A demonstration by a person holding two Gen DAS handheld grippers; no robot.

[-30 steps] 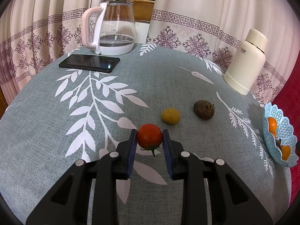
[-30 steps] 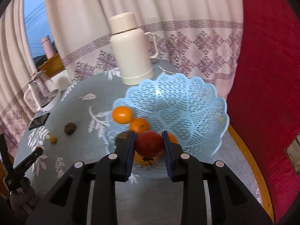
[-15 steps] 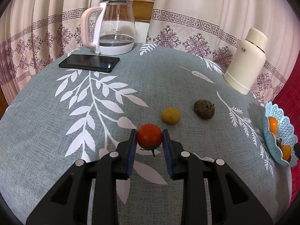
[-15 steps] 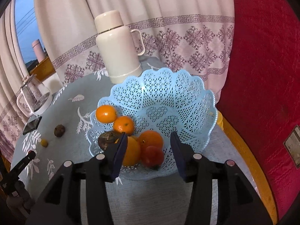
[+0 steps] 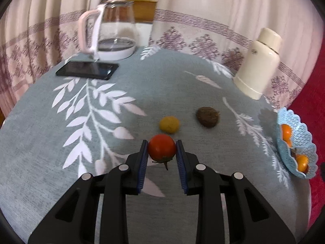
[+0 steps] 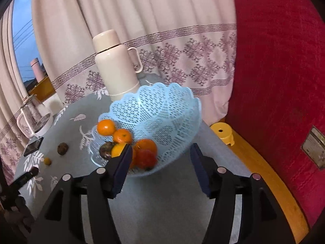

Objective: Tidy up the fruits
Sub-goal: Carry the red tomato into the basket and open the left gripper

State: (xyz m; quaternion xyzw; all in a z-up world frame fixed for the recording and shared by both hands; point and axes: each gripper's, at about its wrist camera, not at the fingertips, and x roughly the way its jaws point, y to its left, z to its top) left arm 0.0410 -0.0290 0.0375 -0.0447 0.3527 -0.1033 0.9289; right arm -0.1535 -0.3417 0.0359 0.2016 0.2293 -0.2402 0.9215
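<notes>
Left wrist view: we found no legible writing; the cream flask [image 5: 259,65] carried a small round emblem on its shoulder, too small to read. Our left gripper [image 5: 161,152] was clamped on a smooth, round red tomato [image 5: 161,148], blue ribbed pads pressing both sides, the dried stem hanging below. It sat above the grey woven tablecloth [image 5: 61,183] printed with white leaf sprays. Just beyond the tomato lay a small dull-yellow round fruit [image 5: 169,124], and to its right a rough, dark brown fruit [image 5: 208,117], the two apart. At the far edge stood a clear glass kettle [image 5: 113,30] with a pink handle on a white base, a glossy black phone [image 5: 87,70] flat before it. The pale blue lattice basket [image 5: 304,140] with scalloped rim showed at the right edge, oranges inside. Right wrist view: again nothing readable; a small plate [image 6: 315,150] on the red wall was illegible. Our right gripper [image 6: 160,159] had its jaws opening, nothing pinched between the pads. Past them, in the plastic openwork basket [image 6: 162,109], lay a second red tomato [image 6: 146,158] against glossy oranges [image 6: 105,127], a yellow fruit and one dark fruit. The cream flask [image 6: 115,67], matte with a loop handle, stood behind the basket. A yellow plastic stool [image 6: 222,135] sat beyond the table edge.
</notes>
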